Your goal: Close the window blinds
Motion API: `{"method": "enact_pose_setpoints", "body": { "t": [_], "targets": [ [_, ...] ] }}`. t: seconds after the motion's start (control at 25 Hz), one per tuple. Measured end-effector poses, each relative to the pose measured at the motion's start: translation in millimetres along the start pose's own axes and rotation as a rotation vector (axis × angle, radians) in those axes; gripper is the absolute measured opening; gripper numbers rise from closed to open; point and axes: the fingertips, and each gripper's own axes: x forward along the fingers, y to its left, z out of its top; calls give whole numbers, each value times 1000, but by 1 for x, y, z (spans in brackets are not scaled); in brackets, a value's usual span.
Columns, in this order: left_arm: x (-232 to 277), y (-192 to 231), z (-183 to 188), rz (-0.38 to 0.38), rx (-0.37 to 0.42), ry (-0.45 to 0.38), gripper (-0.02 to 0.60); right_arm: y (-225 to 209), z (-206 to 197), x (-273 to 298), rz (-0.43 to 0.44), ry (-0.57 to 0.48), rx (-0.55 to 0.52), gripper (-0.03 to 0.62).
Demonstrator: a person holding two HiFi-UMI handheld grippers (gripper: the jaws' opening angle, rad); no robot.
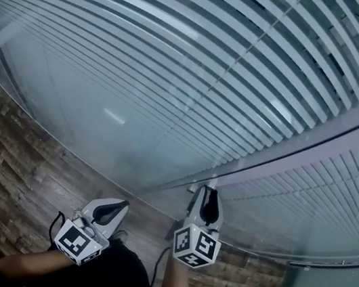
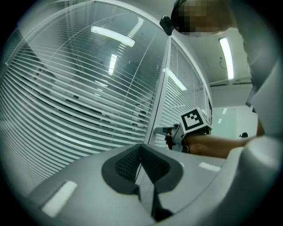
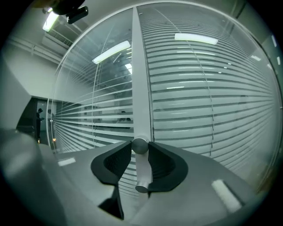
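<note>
right claw (image 3: 140, 145) level, grasping knob (image 3: 142, 174) on window frame (image 3: 140, 88) | left claw (image 2: 141, 148) level, clenched, facing window blinds (image 2: 79, 101)

A wood-plank floor (image 1: 15, 176) is recorded below the glass partition (image 1: 70, 99); the partition's bottom edge is set directly on it.

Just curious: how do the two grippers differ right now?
The right gripper grips a knob on the window frame; the left gripper is shut on nothing. The right reaches the frame; the left is held back from it. Both carry marker cubes.
</note>
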Motion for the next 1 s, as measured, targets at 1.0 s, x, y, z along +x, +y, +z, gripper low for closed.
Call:
{"method": "enact_pose_setpoints", "body": {
  "t": [1.0],
  "targets": [
    [1,-3,-2,-12,46,18,0,9,-4,3,-15,33,-754,129]
  ]
}}
